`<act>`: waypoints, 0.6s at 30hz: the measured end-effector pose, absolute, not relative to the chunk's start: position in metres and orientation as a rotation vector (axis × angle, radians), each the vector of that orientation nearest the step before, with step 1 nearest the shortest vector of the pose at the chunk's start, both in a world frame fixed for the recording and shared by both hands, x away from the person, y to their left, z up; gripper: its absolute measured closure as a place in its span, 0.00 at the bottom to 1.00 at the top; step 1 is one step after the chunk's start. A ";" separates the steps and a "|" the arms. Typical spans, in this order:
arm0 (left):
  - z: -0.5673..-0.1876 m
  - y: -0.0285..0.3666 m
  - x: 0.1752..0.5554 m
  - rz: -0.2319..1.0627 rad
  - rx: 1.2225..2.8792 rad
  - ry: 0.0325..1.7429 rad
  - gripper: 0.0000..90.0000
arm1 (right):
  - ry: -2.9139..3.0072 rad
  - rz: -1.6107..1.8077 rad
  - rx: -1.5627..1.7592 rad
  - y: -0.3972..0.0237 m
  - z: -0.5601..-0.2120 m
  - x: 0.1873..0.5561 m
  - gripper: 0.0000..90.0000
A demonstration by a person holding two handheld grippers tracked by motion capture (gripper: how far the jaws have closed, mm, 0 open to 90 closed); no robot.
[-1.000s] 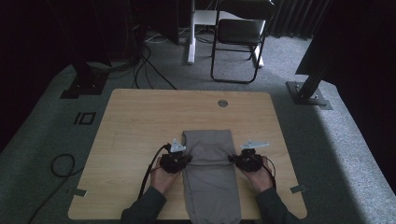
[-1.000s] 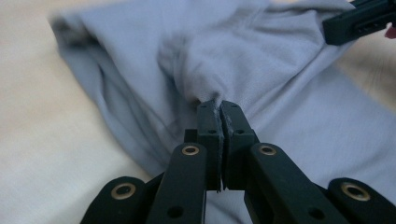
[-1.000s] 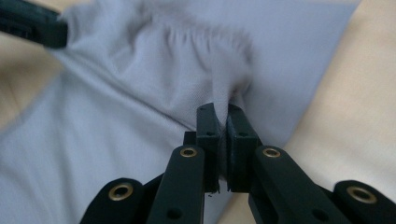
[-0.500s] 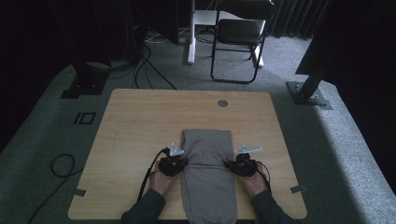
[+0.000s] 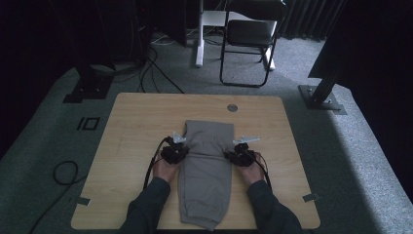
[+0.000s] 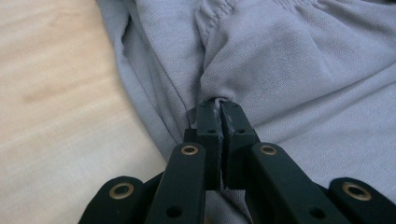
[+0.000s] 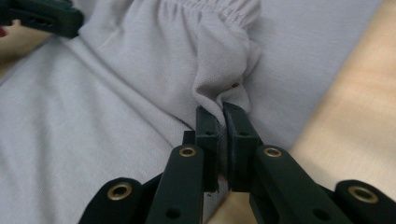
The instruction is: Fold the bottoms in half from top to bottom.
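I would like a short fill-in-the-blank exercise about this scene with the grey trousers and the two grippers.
1. The grey trousers lie on a ____ table.
2. The left gripper is shut on a fold of ____ fabric.
3. The right gripper pinches the trousers near their elastic ____.
4. Behind the table stands a black folding ____.

Missing words: wooden; grey; waistband; chair
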State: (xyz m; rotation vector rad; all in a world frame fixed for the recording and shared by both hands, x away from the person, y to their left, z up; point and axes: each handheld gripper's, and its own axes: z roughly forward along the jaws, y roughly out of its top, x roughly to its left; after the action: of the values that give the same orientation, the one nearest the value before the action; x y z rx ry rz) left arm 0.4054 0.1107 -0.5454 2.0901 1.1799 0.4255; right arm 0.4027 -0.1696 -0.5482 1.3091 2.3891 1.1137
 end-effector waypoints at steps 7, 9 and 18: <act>-0.543 0.107 0.430 0.439 2.066 1.235 0.98 | 2.344 1.088 1.340 -0.165 -0.547 0.439 0.94; -0.537 0.110 0.431 0.423 2.053 1.235 0.98 | 2.352 1.083 1.346 -0.165 -0.545 0.444 0.94; -0.474 0.123 0.385 0.446 1.926 1.082 0.98 | 2.273 1.244 1.226 -0.175 -0.497 0.410 0.95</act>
State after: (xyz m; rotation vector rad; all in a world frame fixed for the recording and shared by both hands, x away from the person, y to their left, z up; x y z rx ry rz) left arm 0.3849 0.1229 -0.4742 1.9259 1.0821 0.4455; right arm 0.4098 -0.1748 -0.4966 1.2264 2.2733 1.2444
